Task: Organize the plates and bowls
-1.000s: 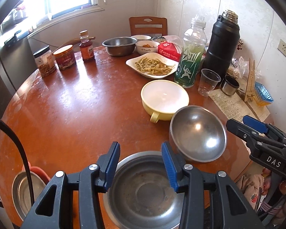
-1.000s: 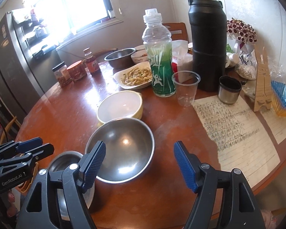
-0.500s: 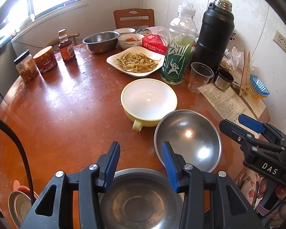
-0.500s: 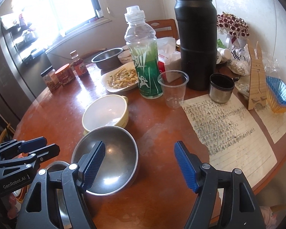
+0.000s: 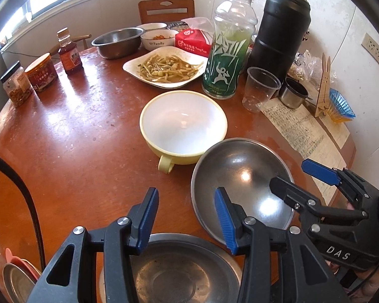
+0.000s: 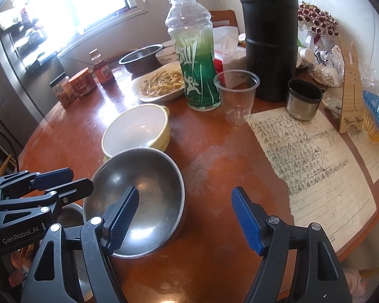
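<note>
Straddling steel bowl [image 6: 136, 199] rim, right tongs [image 6: 184, 217] wide, gripping nothing; left tongs [image 5: 184, 217] part-open, empty. Light, rigid, slippery: pinch rim.

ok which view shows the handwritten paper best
The right wrist view: the handwritten paper lies almost whole and unobstructed, with its rows of writing and torn near edge visible. In the left wrist view it is a narrow, foreshortened strip at the table's right edge, its near end hidden behind the right tongs.
</note>
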The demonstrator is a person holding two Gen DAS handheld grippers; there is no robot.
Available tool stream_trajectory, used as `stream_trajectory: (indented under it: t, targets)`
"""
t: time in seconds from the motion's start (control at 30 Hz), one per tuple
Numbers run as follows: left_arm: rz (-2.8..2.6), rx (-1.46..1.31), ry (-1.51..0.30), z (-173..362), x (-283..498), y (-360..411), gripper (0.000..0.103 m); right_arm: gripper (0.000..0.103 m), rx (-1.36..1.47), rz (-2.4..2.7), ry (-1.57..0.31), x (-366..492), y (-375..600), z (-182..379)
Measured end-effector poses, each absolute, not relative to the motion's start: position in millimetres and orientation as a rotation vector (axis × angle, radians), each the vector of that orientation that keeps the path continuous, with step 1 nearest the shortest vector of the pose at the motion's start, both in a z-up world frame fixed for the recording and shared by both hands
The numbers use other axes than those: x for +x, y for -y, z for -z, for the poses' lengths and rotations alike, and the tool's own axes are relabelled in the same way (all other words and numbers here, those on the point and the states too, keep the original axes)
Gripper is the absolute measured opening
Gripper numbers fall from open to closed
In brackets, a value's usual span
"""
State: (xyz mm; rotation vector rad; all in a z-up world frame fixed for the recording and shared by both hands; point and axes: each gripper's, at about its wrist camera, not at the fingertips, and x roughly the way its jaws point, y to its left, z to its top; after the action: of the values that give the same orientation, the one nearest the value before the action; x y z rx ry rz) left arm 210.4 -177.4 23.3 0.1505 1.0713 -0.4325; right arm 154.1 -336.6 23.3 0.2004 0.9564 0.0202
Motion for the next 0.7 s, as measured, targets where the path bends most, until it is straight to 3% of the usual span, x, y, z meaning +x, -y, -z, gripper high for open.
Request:
stream_trajectory:
  t: [0.7]
  targets:
    - [0.415, 0.144, -1.187, 15, 232, 188, 0.049, 0.076, 0.245, -0.048, -1.015, 164, 341, 2]
